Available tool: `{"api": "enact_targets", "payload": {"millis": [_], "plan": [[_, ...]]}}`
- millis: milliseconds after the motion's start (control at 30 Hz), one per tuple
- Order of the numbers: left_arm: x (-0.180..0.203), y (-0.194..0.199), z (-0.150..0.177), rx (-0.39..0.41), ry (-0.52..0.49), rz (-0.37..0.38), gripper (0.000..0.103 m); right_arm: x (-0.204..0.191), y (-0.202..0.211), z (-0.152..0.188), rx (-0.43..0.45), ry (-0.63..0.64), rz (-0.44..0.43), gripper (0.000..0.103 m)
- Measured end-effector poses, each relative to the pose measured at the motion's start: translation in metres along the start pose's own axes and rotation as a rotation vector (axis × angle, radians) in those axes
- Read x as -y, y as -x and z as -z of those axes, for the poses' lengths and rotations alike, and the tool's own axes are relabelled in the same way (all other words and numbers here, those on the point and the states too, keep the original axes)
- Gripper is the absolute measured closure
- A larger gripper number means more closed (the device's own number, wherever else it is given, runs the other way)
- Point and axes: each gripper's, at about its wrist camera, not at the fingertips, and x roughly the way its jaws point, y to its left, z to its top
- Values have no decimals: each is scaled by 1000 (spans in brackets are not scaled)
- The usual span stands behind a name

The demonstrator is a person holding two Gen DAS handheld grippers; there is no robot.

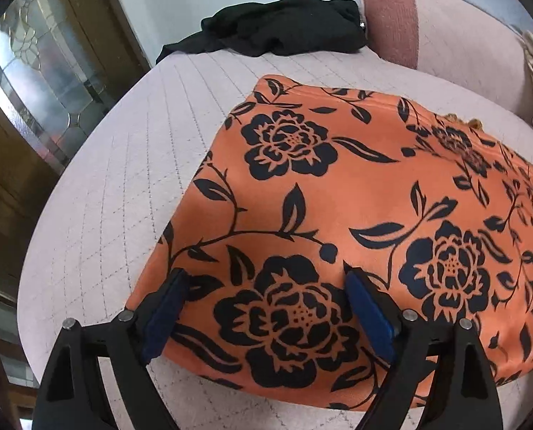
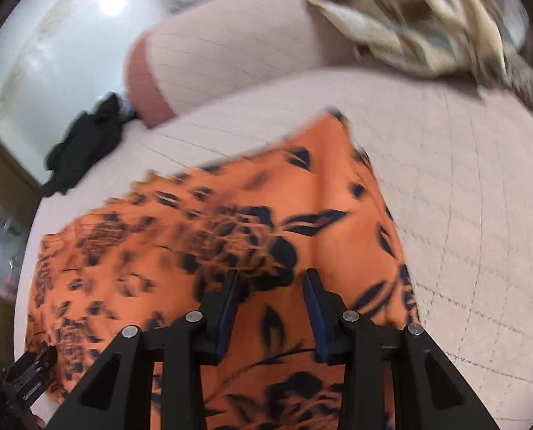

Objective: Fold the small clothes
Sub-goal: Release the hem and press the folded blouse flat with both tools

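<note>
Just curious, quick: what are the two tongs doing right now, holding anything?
Left tongs: open wide over the orange floral cloth, holding nothing.
Right tongs: partly open above the same cloth, gripping nothing.

Spread on the cushion [image 1: 98, 193], toward its near right: the cloth [image 1: 356, 193]. At the far edge, against the backrest [image 1: 456, 36]: a dark garment [image 1: 284, 25]. At the far right corner: another cloth [image 2: 420, 25]. Above the spread cloth's near edge: left gripper [image 1: 266, 276]; over its right part: right gripper [image 2: 271, 276].
</note>
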Motion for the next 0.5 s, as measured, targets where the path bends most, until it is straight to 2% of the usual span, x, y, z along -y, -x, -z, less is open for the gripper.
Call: {"api": "enact_targets", "payload": {"millis": [67, 167, 233, 300, 333, 433, 500], "plan": [[-4, 6, -1, 24, 22, 11, 14, 0, 5, -3, 18, -3, -22, 65], [-7, 10, -4, 55, 5, 13, 14, 2, 26, -8, 107, -29, -71, 65], [-3, 7, -2, 36, -13, 0, 14, 2, 28, -10, 137, -29, -53, 64], [2, -5, -1, -11, -31, -27, 13, 9, 15, -10, 91, -43, -6, 64], [2, -7, -1, -7, -29, -28, 12, 15, 5, -8, 45, -60, 12, 63], [0, -2, -1, -9, -17, -31, 10, 9, 8, -7, 51, -27, 15, 64], [-4, 4, -1, 13, 0, -41, 10, 7, 16, -6, 55, -43, -26, 63]]}}
